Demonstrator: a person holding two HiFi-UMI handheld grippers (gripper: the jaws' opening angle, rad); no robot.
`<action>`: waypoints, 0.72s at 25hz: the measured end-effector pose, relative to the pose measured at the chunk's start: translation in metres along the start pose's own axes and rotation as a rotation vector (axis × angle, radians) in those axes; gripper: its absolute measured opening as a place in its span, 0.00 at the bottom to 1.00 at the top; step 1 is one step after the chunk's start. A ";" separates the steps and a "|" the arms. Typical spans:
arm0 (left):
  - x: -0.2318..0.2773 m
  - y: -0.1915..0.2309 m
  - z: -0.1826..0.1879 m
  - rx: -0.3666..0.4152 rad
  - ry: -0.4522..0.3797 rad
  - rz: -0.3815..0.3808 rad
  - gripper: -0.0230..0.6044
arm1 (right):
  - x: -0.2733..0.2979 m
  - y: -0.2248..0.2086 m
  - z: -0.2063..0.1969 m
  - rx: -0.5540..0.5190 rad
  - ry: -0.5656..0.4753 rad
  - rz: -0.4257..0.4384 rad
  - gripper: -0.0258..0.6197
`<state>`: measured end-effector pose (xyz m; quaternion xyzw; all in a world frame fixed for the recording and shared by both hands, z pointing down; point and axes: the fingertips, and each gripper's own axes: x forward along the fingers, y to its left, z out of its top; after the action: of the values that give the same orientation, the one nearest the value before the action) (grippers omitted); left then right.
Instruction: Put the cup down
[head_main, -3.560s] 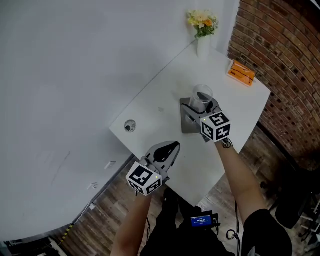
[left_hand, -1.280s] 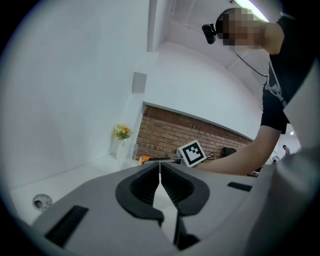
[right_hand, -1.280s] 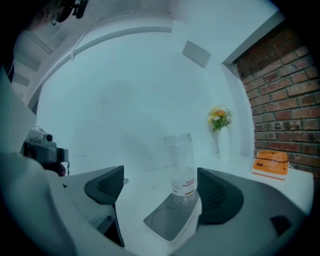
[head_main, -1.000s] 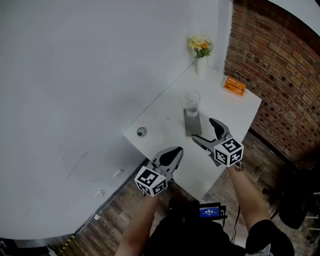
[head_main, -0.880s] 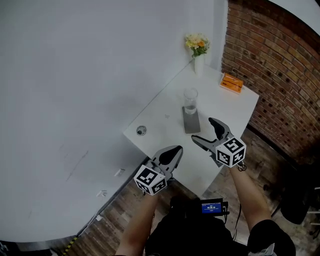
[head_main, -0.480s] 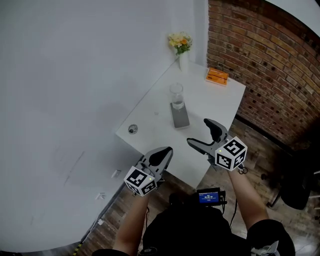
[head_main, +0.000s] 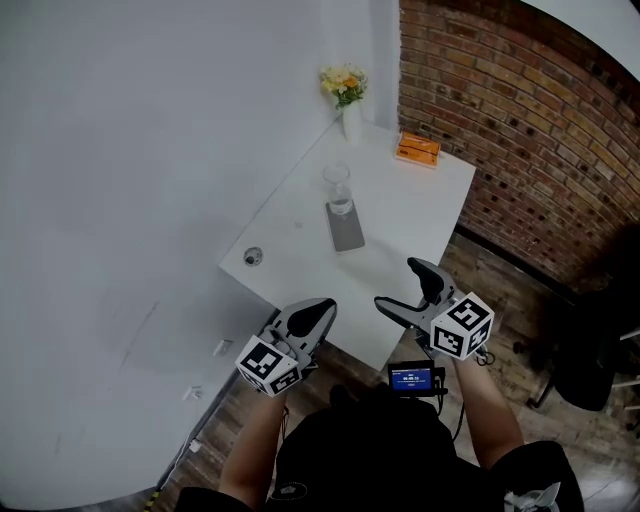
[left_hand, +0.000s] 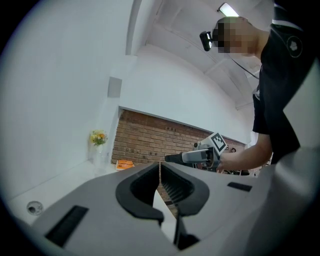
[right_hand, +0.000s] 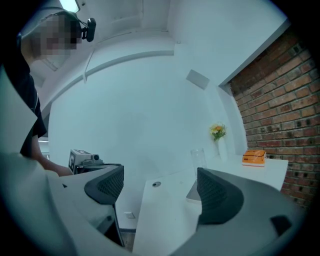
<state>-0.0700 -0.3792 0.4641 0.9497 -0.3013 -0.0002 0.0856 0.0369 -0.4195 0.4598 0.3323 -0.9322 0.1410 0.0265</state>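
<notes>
The cup (head_main: 338, 189) is standing upright on the white table (head_main: 400, 215). It looks like it is sitting on the far end of a flat grey mat (head_main: 347, 230), though that is hard to tell from here. Nothing is touching the cup. The person is holding both grippers near the closest edge of the table, well apart from the cup. The right gripper (head_main: 398, 285) is pointing toward the table with its jaws spread wide, and nothing is sitting between them. The left gripper (head_main: 318, 308) is showing its jaws pressed together with nothing in them. A vase of yellow flowers (head_main: 344, 92) is standing at the far corner of the table. An orange box (head_main: 417, 149) is lying on the side near the brick wall (head_main: 520, 120). A small round ring (head_main: 253, 257) is sitting in the table top near the left edge.
</notes>
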 end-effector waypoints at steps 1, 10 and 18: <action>0.000 -0.002 0.000 0.000 -0.001 -0.005 0.07 | -0.002 0.001 -0.002 0.005 -0.001 -0.003 0.77; 0.001 -0.016 -0.002 -0.028 -0.027 -0.027 0.07 | -0.009 0.009 -0.012 0.036 -0.018 -0.022 0.77; -0.001 -0.020 -0.005 -0.038 -0.016 -0.020 0.07 | -0.004 0.016 -0.012 0.000 0.009 -0.009 0.77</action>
<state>-0.0589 -0.3619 0.4654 0.9508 -0.2925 -0.0144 0.1010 0.0300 -0.4021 0.4667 0.3358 -0.9306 0.1423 0.0313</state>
